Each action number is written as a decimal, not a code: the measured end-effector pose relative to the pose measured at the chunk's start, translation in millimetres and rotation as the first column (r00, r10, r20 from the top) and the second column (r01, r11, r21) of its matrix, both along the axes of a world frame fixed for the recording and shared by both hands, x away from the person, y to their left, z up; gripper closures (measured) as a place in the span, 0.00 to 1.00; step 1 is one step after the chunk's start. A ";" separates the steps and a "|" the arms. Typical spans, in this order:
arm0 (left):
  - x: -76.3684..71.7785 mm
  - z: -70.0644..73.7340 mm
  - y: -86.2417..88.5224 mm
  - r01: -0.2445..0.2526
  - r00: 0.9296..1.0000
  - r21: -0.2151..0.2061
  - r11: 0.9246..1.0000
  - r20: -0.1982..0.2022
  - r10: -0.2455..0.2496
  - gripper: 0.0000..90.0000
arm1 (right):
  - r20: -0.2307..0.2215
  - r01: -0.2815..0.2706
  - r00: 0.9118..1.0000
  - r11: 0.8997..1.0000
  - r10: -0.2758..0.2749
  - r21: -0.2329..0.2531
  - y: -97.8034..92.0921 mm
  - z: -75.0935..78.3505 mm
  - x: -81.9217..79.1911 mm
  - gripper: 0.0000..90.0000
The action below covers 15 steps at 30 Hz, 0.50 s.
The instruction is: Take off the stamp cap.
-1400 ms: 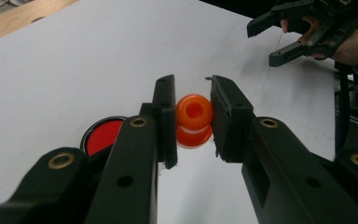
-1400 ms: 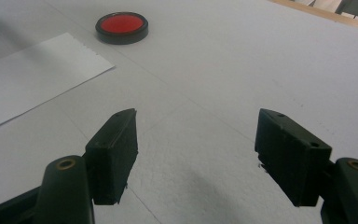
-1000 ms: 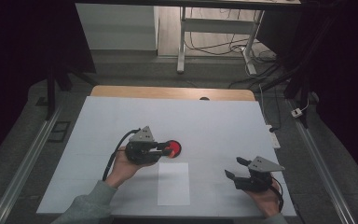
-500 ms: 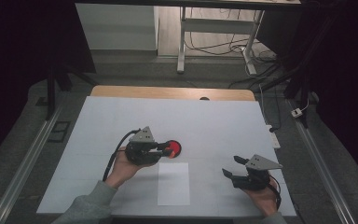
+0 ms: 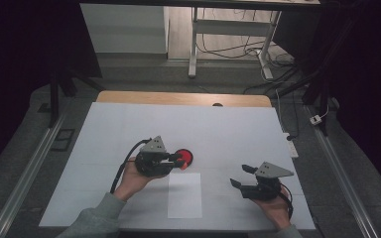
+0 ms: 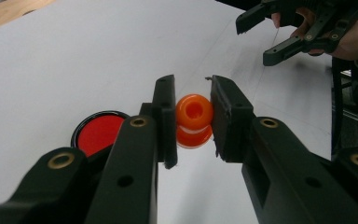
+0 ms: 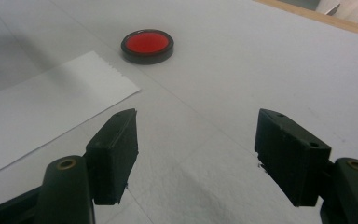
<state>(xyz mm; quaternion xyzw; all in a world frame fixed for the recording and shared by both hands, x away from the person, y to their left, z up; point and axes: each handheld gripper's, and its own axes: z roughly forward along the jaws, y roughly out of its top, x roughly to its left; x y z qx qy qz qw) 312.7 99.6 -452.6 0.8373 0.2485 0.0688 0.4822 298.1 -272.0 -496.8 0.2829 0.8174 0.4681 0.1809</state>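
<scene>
We are holding a small orange stamp (image 6: 194, 120) between the jaws of the left hand-held gripper (image 6: 192, 116), just beside the red ink pad (image 5: 183, 158) on the worktop (image 5: 238, 134). The right hand-held gripper (image 7: 196, 158) is waiting wide open near the white paper sheet (image 5: 184, 194). Next, we judge, comes pressing the stamp squarely onto the paper.

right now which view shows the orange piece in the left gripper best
The left gripper view: the orange piece sits close up between the left hand-held gripper's jaws, ridged, with a hole in its end. The high view shows a small orange speck at the jaw tips.
</scene>
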 end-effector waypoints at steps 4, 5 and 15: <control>0.0 -1.1 -0.6 0.002 1.000 0.001 1.000 -0.001 -0.002 0.80 | -0.005 -0.009 1.000 1.000 0.009 -0.002 5.8 0.3 1.3 0.33; 0.2 -1.2 -0.6 0.002 1.000 0.001 1.000 -0.002 -0.002 0.80 | -0.001 -0.013 1.000 1.000 0.013 0.000 8.1 0.2 1.6 0.33; 0.9 -7.9 -4.9 0.009 1.000 0.010 1.000 -0.023 -0.009 0.80 | -0.025 -0.052 0.998 0.999 0.053 0.016 27.2 0.1 3.8 0.33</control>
